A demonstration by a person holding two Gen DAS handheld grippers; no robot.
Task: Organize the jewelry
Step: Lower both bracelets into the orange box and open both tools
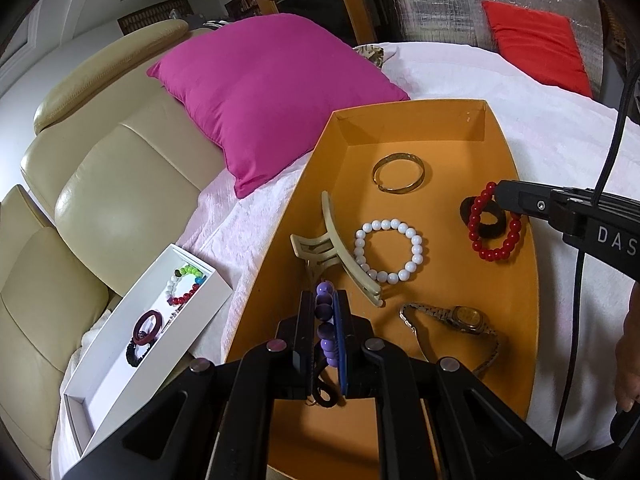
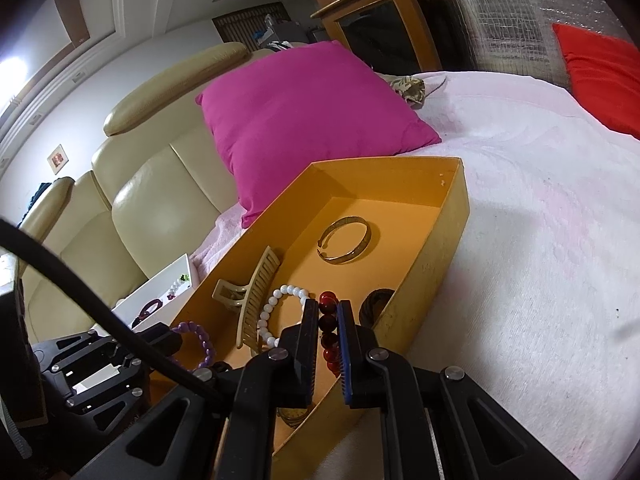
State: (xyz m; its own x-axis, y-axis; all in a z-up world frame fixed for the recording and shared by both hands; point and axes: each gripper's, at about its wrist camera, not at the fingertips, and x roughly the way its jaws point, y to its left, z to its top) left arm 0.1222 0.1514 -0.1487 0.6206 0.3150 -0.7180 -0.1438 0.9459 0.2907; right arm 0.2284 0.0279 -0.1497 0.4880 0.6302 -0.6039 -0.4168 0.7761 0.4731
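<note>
An orange tray (image 1: 516, 184) lies on the white bedspread. In it are a gold bangle (image 1: 398, 173), a white bead bracelet (image 1: 389, 251), a beige claw clip (image 1: 336, 248), a gold watch (image 1: 464, 314) and a black hair tie (image 1: 486, 222). My left gripper (image 1: 325, 300) is shut on a purple bead bracelet (image 1: 326, 322) over the tray's near end. My right gripper (image 2: 325, 310) is shut on a red bead bracelet (image 2: 328, 330) at the tray's right side; it also shows in the left wrist view (image 1: 494, 222). A white box (image 1: 132, 344) at the left holds several bracelets.
A magenta pillow (image 1: 268, 92) lies behind the tray against a cream leather sofa (image 1: 100, 184). A red cushion (image 1: 536, 46) is at the far right. A wooden cabinet (image 1: 320, 4) stands behind. A black cable (image 1: 612, 152) hangs at the right.
</note>
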